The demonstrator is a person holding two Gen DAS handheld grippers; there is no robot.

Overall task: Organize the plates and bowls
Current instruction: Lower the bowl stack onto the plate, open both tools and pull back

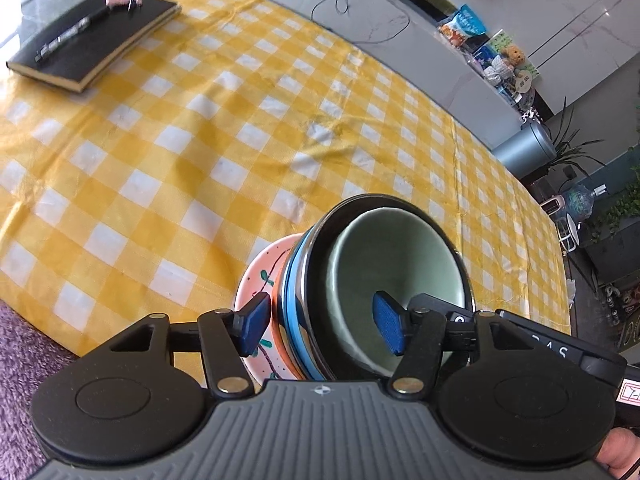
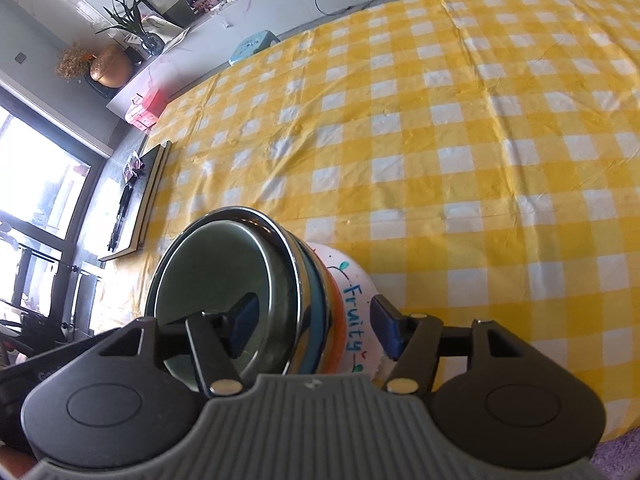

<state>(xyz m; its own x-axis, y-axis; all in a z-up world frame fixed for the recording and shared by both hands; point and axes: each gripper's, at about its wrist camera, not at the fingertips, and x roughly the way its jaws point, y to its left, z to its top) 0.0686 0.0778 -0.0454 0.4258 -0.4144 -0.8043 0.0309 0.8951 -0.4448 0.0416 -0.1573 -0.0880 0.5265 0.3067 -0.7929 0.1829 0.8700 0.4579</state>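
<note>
A stack of bowls (image 1: 372, 304) sits low in the frame, near the table (image 1: 240, 152) edge. A book (image 1: 92, 40) lies at the upper left, well apart from the stack.

Home living room, checked tablecloth (image 1: 240, 128), houseplant (image 2: 128, 20)

I see each unit, left gripper (image 1: 322, 328) and right gripper (image 2: 314, 330), built alike: grey ribbed housing, two black round hubs, black link arms with brass-coloured rivets, and blue textured pads (image 1: 389, 328) on the fingers. A thumb (image 1: 618, 454) with bare skin shows at the left unit's edge.
</note>
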